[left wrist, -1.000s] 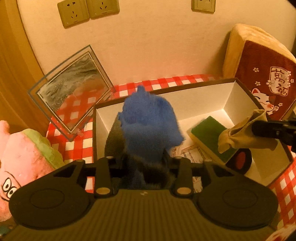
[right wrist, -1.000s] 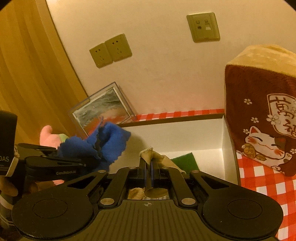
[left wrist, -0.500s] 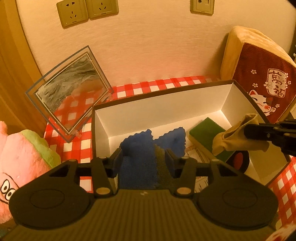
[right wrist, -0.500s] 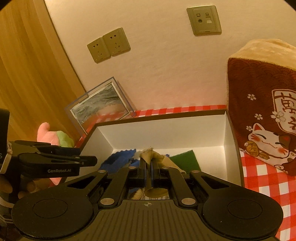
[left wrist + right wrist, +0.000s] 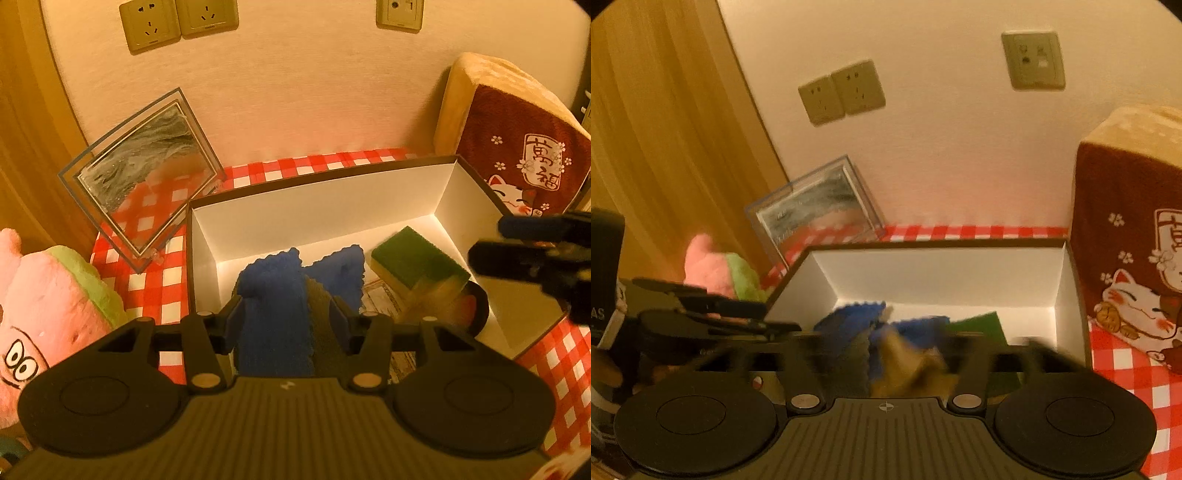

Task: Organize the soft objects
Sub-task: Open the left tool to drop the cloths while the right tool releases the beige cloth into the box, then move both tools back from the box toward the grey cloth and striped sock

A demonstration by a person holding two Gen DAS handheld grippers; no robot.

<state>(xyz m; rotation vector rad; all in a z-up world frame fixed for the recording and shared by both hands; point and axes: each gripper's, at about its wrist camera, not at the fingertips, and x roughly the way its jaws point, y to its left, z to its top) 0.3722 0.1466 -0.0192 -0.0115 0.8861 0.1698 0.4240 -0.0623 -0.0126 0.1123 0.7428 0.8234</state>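
A blue cloth (image 5: 284, 295) lies inside the white box (image 5: 332, 199) at its left. My left gripper (image 5: 284, 325) is open just above the cloth and holds nothing. A green sponge (image 5: 413, 262) lies in the box to the right. A tan cloth (image 5: 432, 295) lies blurred beside the sponge. My right gripper (image 5: 912, 350) is open, its fingers spread and blurred, with the tan cloth (image 5: 908, 365) loose between them over the box (image 5: 942, 273). The blue cloth (image 5: 849, 325) shows behind it.
A glass picture frame (image 5: 144, 177) leans on the wall left of the box. A pink plush toy (image 5: 44, 306) sits at far left. A brown cat-print cushion (image 5: 517, 155) stands at the right. A red checked cloth (image 5: 147, 236) covers the table.
My left gripper opened and dropped the blue cloth into the box. My right gripper has just opened and the tan cloth has fallen from it into the box.
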